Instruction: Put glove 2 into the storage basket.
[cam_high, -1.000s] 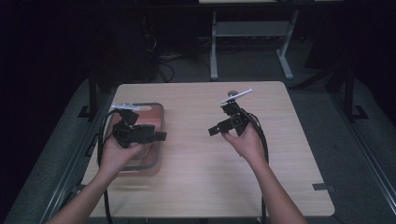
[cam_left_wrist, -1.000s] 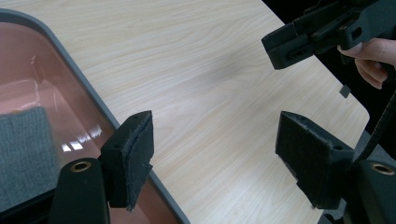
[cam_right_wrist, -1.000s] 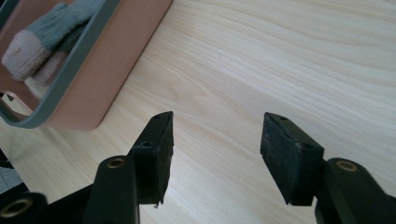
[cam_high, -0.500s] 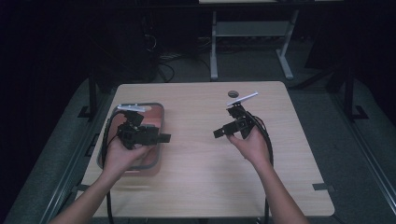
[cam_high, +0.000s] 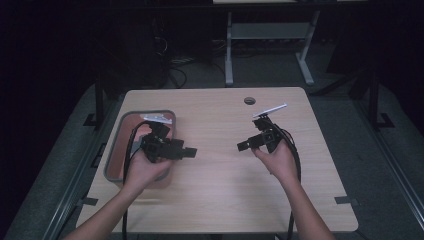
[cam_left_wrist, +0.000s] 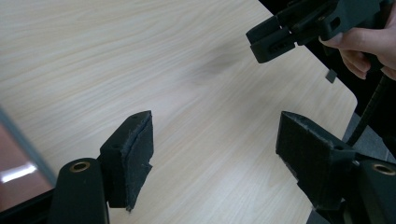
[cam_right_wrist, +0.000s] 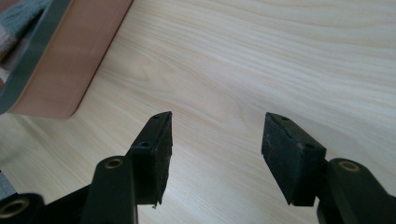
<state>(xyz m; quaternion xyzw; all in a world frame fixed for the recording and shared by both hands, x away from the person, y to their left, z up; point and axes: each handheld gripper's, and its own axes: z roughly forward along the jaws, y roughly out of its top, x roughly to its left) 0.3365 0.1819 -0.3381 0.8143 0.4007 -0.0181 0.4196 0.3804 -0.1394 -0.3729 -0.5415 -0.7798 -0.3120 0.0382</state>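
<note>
a: left gripper (cam_high: 192, 151) sits over the table (cam_high: 215, 200) just right of the brown bin (cam_high: 116, 150), held in the left hand (cam_high: 145, 167). jaws point toward table centre.

b: state of its jaws?

a: spread apart, nothing between them. in the left gripper view the two padded fingers (cam_left_wrist: 135, 156) frame bare wood only.

b: right gripper?

a: right gripper (cam_high: 243, 145) is in the right hand (cam_high: 277, 160), right of centre, jaws aimed left toward the other gripper. the two tips face each other across a stretch of bare tabletop, well apart. the grey plate (cam_high: 270, 110) on top of it tilts up toward the far edge.

b: jaws?

a: also parted and empty. the right gripper view shows both pads (cam_right_wrist: 156, 149) with plain wood grain between, and the bin's corner at upper left.

b: anything in the bin?

a: a bit of grey-and-pink cloth (cam_right_wrist: 21, 21) at the edge of that view; cannot tell more. bin rests at the table's left side, grey rim, brown walls.

b: other marks?

a: dark round hole (cam_high: 249, 100) near the far edge of the table.
</note>
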